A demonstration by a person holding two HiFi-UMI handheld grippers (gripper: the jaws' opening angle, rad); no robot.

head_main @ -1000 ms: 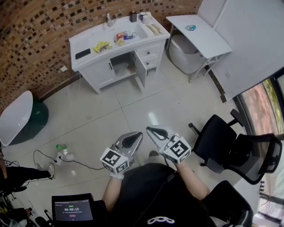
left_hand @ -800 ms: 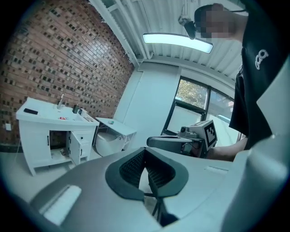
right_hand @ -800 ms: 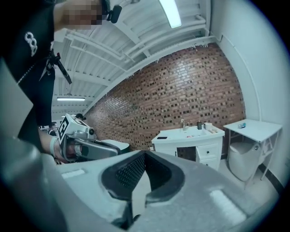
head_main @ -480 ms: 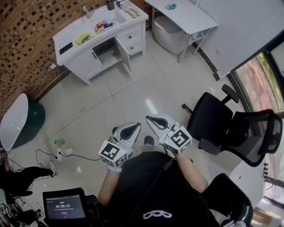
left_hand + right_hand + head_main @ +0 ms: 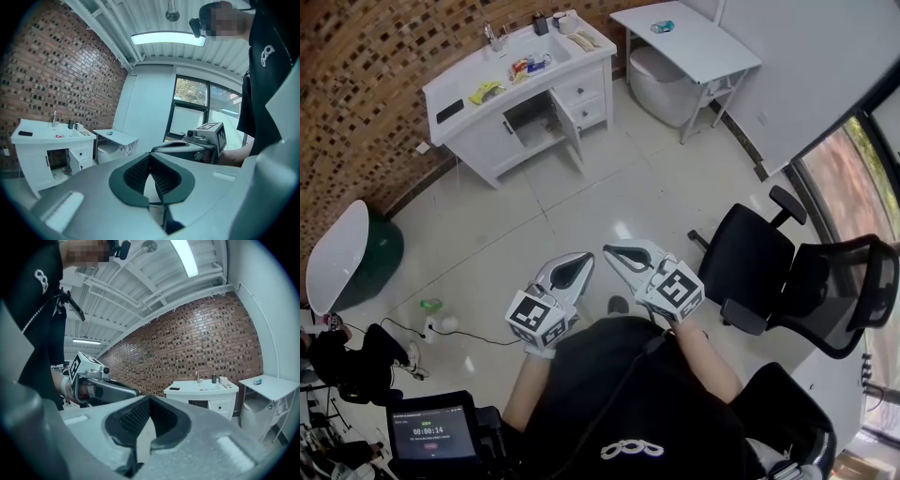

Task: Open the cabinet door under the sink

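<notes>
Head view – both grippers closed & empty, cabinet door far off across the floor.
Left gripper (image 5: 587, 257) and right gripper (image 5: 609, 251) sit side by side in front of the person's chest, tips near each other, each w/ jaws pressed together and nothing btwn them; smooth grey shells, dark ribbed pads (image 5: 137, 172) curving to a point. Cabinet door (image 5: 572, 131) under the sink hangs swung outward, well apart from the fingers, beyond a stretch of glossy pale tile floor (image 5: 581, 202). It's a flat white panel on a boxy white vanity (image 5: 464, 84) – dark opening to its left, two drawers (image 5: 586, 98) to its right, rough mottled brick wall (image 5: 366, 66) behind.
</notes>
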